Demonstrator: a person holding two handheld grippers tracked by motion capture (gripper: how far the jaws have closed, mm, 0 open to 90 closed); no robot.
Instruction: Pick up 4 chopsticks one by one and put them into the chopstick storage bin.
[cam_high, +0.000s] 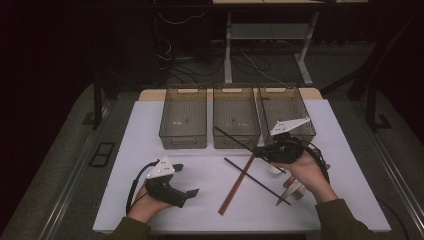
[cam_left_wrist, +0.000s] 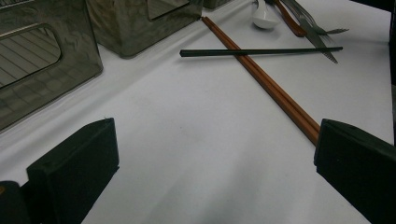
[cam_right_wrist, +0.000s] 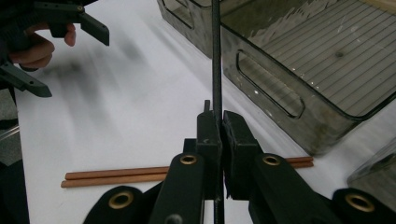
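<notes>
White rectangular table (cam_high: 150, 210). Three smoky translucent plastic bins (cam_high: 183, 119) along far edge. Brown wooden chopstick pair (cam_high: 235, 187), black chopstick (cam_high: 257, 181), white spoon (cam_left_wrist: 264, 18) nearer front.

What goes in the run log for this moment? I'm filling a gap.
right gripper: shut on black chopstick | left gripper: open, holding nothing | brown chopsticks: on table

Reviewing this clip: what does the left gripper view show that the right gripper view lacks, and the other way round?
Left gripper view: a loose black chopstick lying across the brown pair, with a white spoon and metal cutlery beyond, all past the left gripper, whose jaws stand wide open.
Right gripper view: the right gripper shut on a held thin black chopstick, and the person's other hand.
Shared: the pair of brown wooden chopsticks, the smoky translucent plastic bins, the white table.
</notes>
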